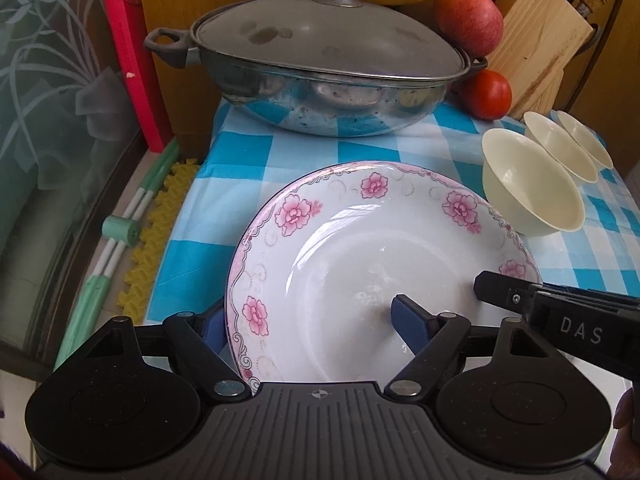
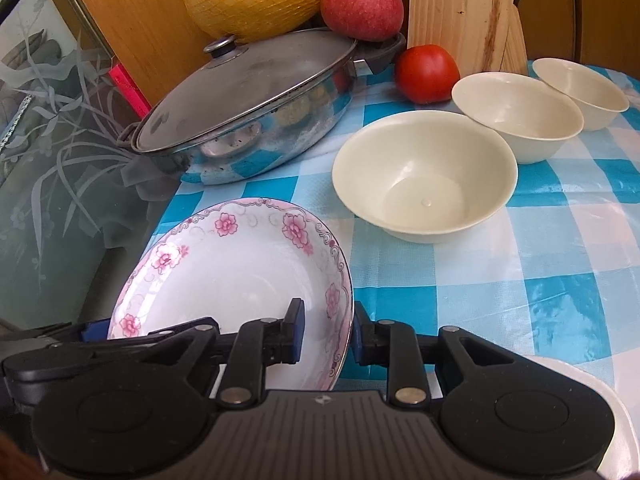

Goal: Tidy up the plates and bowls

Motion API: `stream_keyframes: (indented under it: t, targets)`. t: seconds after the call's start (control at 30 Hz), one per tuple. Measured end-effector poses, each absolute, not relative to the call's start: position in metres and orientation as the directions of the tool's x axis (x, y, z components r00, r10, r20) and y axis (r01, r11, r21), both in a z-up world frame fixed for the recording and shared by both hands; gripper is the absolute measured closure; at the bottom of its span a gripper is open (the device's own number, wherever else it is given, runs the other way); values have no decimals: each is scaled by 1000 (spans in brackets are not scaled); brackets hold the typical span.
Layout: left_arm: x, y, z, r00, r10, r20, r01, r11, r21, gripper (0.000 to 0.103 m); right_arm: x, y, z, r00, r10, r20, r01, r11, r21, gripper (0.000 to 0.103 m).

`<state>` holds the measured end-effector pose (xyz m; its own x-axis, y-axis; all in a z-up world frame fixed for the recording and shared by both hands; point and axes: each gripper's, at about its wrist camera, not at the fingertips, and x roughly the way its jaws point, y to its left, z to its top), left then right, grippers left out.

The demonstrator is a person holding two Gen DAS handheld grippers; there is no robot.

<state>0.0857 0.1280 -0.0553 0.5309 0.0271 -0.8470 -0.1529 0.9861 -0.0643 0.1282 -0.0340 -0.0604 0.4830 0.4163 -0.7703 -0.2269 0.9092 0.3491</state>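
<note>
Plate: the flowered plate (image 1: 360, 264) is at the near left corner of the table (image 2: 520, 280), tilted, its left side higher than the checked cloth.
Left gripper: the left gripper (image 1: 308, 326) has its two blue pads wide apart, one outside the left rim of the plate, one inside the well; whether they press the plate I cannot tell.
Right gripper: the right gripper (image 2: 326, 330) has one pad on each face of the plate's right rim, with only a small gap; a firm pinch I cannot confirm.
Bowls: three cream bowls, the nearest bowl (image 2: 424, 180), the middle bowl (image 2: 516, 116) and the far bowl (image 2: 580, 92), make a row toward the far right corner, each just beside the next.
Pot: the lidded steel pot (image 1: 320, 76) is at the far left edge, near the plate.
Far edge: an apple (image 2: 360, 4), a tomato (image 2: 426, 74) and a wooden knife block (image 1: 536, 40) stand there.
Open room: bare checked cloth is on the right, in front of the bowls.
Left edge: a glass panel (image 1: 48, 120) is close beside it.
</note>
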Motion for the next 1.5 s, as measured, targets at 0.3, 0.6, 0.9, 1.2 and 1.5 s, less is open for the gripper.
stream_keyframes:
  t: [0.3,0.6,0.9,1.2,1.5]
  targets:
    - [88,123,-57,537,47,-842,-150,988,-41,13,128,-29,-59,496,398,-772,-238,917,320,79]
    - [83,130,-52,547,35,-836,-175,982,-74,14,123,-31,-49,522,412,-747,-252,911,326,84]
    - [79,127,-47,562,36,-826,-166,984,-70,15,116,-35,-45,532,417,-737,-250,909,333,84]
    - [74,122,-41,584,25,-811,-159,984,-84,15,106,-43,-37,548,422,-722,-248,906,342,85]
    - [69,113,-36,602,12,-798,-139,986,-90,15,97,-54,-29,568,416,-709,-239,909,342,85]
